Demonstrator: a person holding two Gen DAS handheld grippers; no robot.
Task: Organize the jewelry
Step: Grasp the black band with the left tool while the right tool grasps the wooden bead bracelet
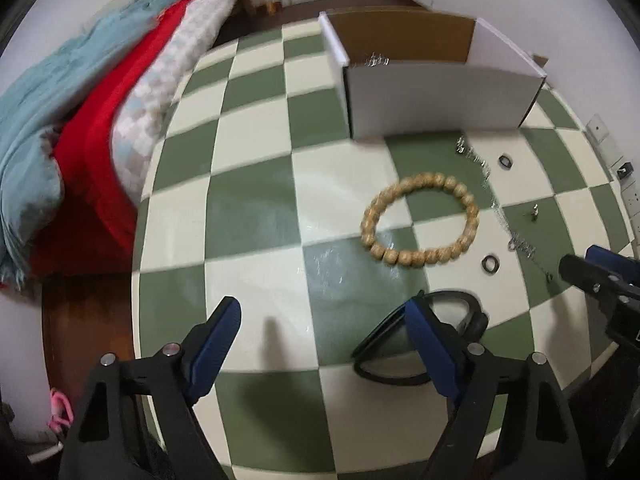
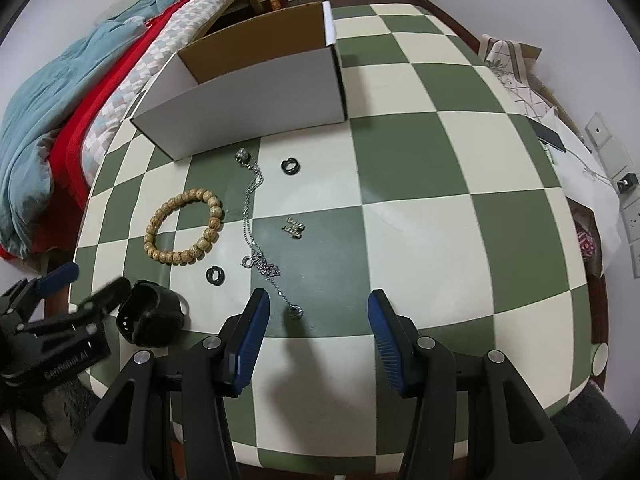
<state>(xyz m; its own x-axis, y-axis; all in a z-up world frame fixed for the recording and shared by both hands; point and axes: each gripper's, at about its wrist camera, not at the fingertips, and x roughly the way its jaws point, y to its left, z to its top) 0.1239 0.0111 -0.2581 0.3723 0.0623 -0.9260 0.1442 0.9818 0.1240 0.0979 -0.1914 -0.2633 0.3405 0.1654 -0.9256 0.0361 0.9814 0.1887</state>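
Observation:
A wooden bead bracelet (image 1: 420,219) (image 2: 183,227) lies on the green-and-cream checked table. Beside it are a silver chain necklace (image 2: 256,236) (image 1: 494,196), two black rings (image 2: 292,165) (image 2: 215,275), a small metal earring piece (image 2: 294,228) and a black watch (image 2: 150,312) (image 1: 452,334). A white cardboard box (image 1: 436,100) (image 2: 256,108) stands open at the back. My left gripper (image 1: 324,322) is open and empty, its right finger over the watch. My right gripper (image 2: 318,314) is open and empty, near the chain's end.
A bed with red, teal and patterned bedding (image 1: 100,120) (image 2: 60,120) lies left of the table. A tote bag and a dark phone (image 2: 550,136) sit at the right table edge. Wall sockets (image 2: 608,148) are on the right.

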